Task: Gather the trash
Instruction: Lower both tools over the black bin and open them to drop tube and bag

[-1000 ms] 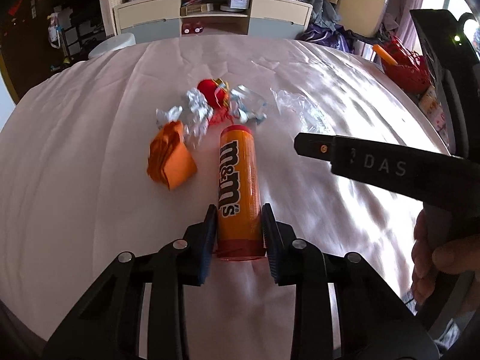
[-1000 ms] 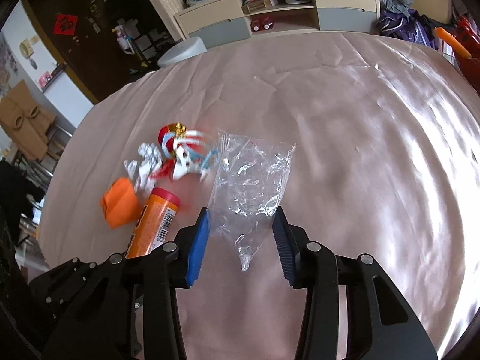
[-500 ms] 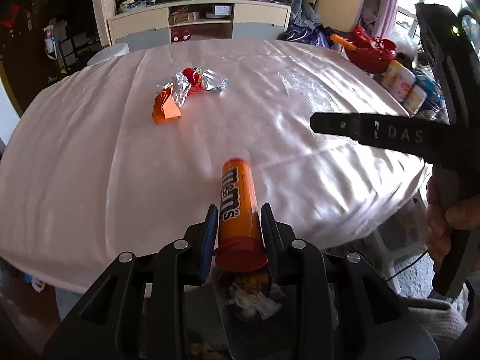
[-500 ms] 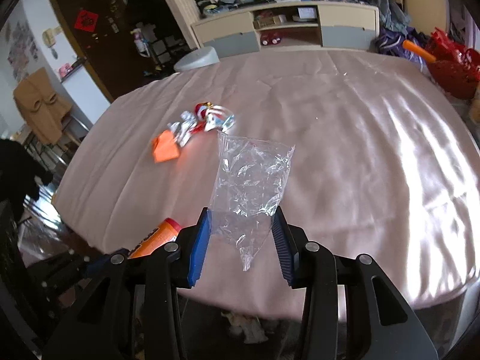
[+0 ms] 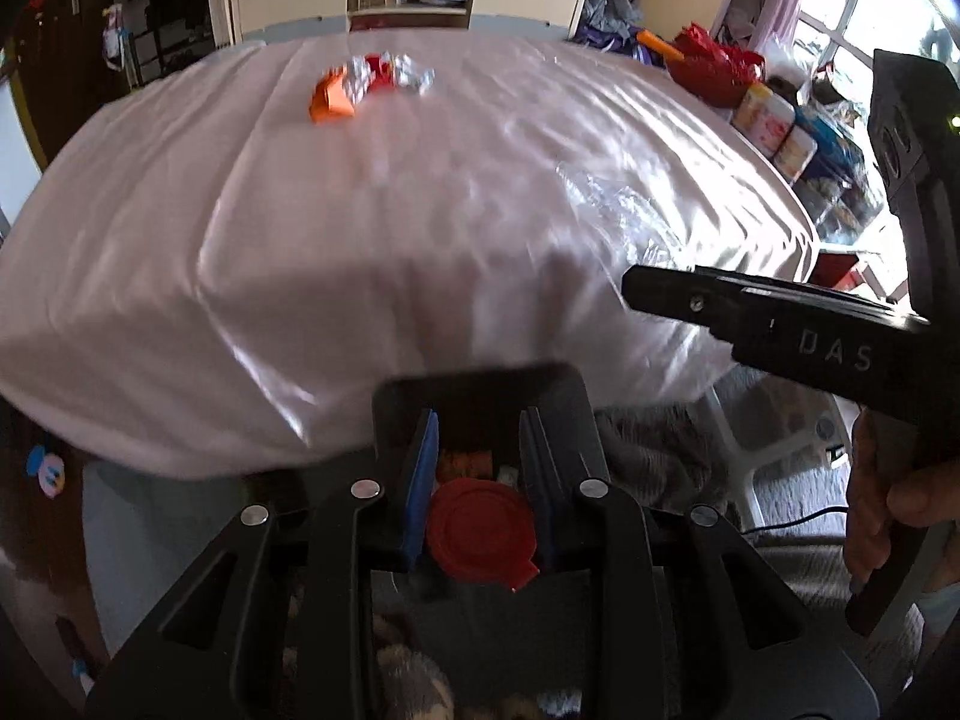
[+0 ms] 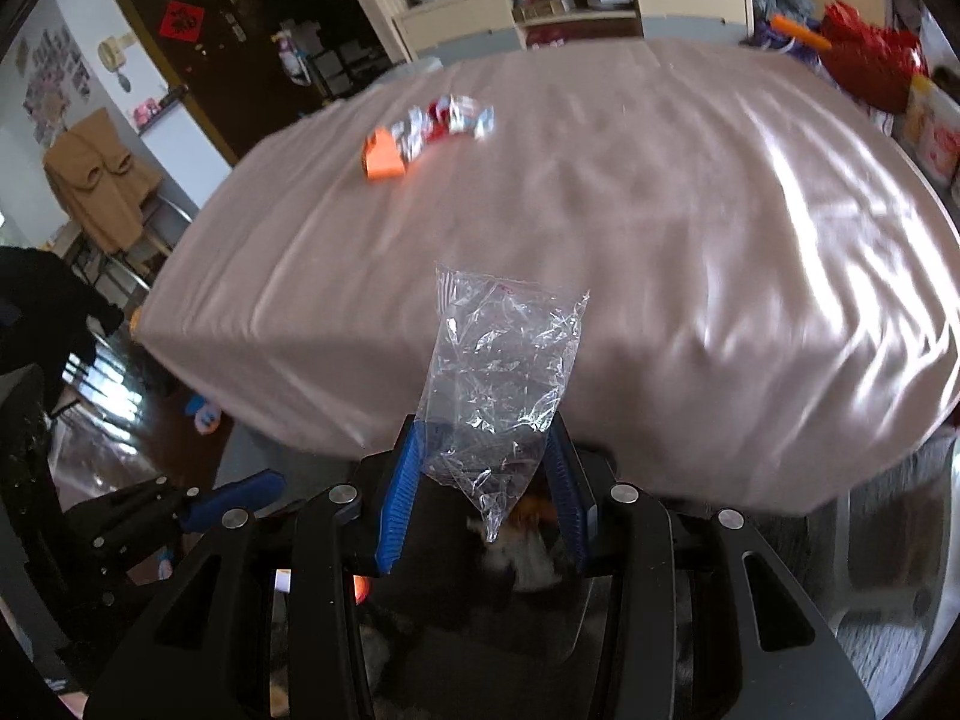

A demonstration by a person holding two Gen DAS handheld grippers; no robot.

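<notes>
The counter (image 5: 252,276), draped in a pale satin cloth, is seen filling most of both wrist views. A black bin (image 5: 480,384) is seen below the counter's near edge, at six o'clock in the left wrist view, with scraps visible inside it. The left gripper (image 5: 477,489) is held over this bin, and the red-capped tube (image 5: 480,531) is seen end-on between its blue pads, both of which appear to touch the cap; whether it is clamped firmly cannot be told. The right gripper (image 6: 483,474) is held narrow around the lower end of a crumpled clear plastic bag (image 6: 504,354), which stands upward toward twelve o'clock in front of the counter's edge. The bin is also seen beneath it in the right wrist view, though blurred. A small heap of trash is left on the far part of the counter, toward eleven o'clock: an orange paper piece (image 6: 383,160) lies just beside crumpled foil wrappers (image 6: 441,123) with a red scrap among them. The right gripper's body is seen at three o'clock in the left wrist view.
</notes>
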